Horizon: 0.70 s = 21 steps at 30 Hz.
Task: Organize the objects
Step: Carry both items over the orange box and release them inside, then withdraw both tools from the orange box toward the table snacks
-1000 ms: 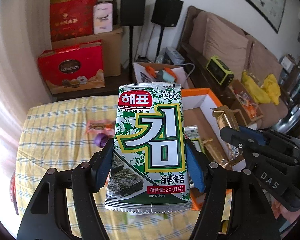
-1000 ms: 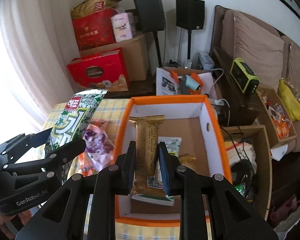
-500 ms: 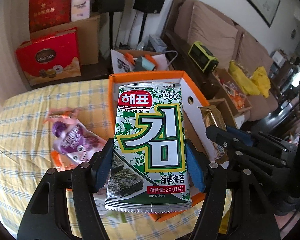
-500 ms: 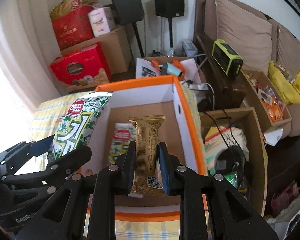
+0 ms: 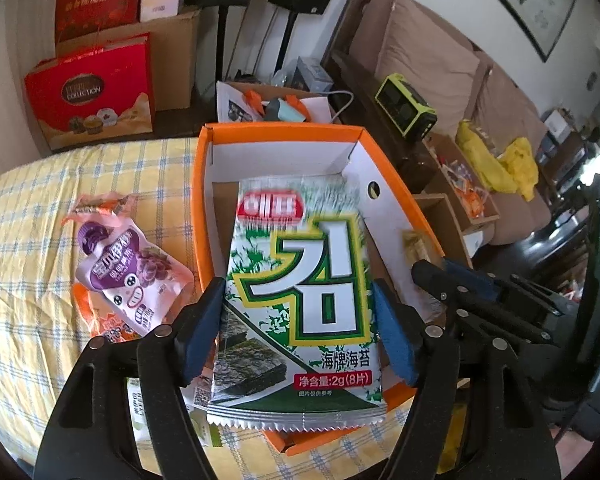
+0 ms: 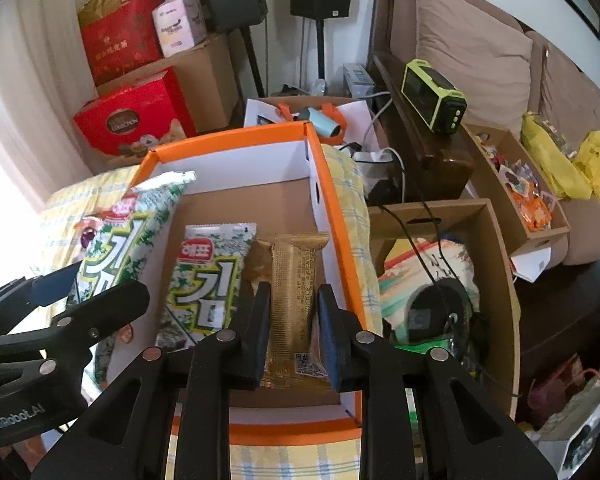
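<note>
My left gripper [image 5: 298, 330] has opened; the green seaweed snack packet [image 5: 300, 300] sits loose and blurred between its blue pads, over the orange-rimmed cardboard box [image 5: 204, 184]. In the right wrist view the same packet [image 6: 128, 240] hangs at the box's left wall [image 6: 332, 200]. My right gripper [image 6: 293, 330] has its jaws a little apart around a gold wrapped bar [image 6: 294, 296], which lies low in the box along the right wall. Another seaweed packet [image 6: 208, 276] lies flat on the box floor.
A purple drink pouch [image 5: 134, 280] lies on an orange packet on the yellow checked tablecloth [image 5: 32, 220], left of the box. A brown carton [image 6: 440, 264] with cables stands right of the table. Red gift boxes [image 5: 92, 88], speakers and a sofa stand behind.
Both grippers moved forward and down into the box. The left jaws widened and the seaweed packet came loose. The right jaws parted a little around the gold bar.
</note>
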Each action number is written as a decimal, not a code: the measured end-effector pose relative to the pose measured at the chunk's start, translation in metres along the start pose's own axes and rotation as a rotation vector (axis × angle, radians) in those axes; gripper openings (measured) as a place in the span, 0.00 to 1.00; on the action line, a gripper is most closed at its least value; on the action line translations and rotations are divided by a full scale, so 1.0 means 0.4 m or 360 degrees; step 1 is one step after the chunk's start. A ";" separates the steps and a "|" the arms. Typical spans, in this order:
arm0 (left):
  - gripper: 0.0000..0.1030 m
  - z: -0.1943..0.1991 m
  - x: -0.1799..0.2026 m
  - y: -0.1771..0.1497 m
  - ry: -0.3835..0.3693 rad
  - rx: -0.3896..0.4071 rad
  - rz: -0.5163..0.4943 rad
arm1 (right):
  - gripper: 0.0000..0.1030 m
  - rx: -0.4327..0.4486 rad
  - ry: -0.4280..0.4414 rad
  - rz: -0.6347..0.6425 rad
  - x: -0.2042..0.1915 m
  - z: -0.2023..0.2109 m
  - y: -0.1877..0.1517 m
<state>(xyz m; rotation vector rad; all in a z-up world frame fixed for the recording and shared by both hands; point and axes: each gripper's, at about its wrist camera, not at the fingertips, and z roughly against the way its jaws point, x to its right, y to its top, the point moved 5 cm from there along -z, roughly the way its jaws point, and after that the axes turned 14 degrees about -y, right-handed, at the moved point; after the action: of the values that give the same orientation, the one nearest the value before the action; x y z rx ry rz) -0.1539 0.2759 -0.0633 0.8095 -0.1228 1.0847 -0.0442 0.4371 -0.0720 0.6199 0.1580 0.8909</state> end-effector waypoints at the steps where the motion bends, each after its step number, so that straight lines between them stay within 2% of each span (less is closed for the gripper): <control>1: 0.68 -0.001 -0.004 -0.002 0.0004 -0.0001 0.0007 | 0.22 -0.0002 -0.0009 0.0008 -0.001 -0.001 -0.002; 5: 0.70 0.001 -0.009 -0.004 -0.0012 0.0005 0.0042 | 0.24 -0.0006 -0.0007 -0.0001 0.000 -0.001 -0.008; 13: 0.72 0.034 -0.014 0.009 -0.0003 0.0029 0.0014 | 0.28 0.0017 0.0023 -0.0036 0.000 0.021 0.004; 16: 0.77 0.054 -0.026 0.014 0.0024 0.0048 0.0008 | 0.33 0.0030 0.0030 -0.0044 -0.005 0.032 0.011; 21: 0.82 0.093 -0.053 0.021 0.0080 0.0087 -0.0008 | 0.48 0.0054 0.0038 -0.0034 -0.023 0.049 0.020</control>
<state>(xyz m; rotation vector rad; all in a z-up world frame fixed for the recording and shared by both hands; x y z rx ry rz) -0.1603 0.2381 -0.0422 0.8306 -0.0487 1.1066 -0.0481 0.4252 -0.0523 0.6386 0.2012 0.8770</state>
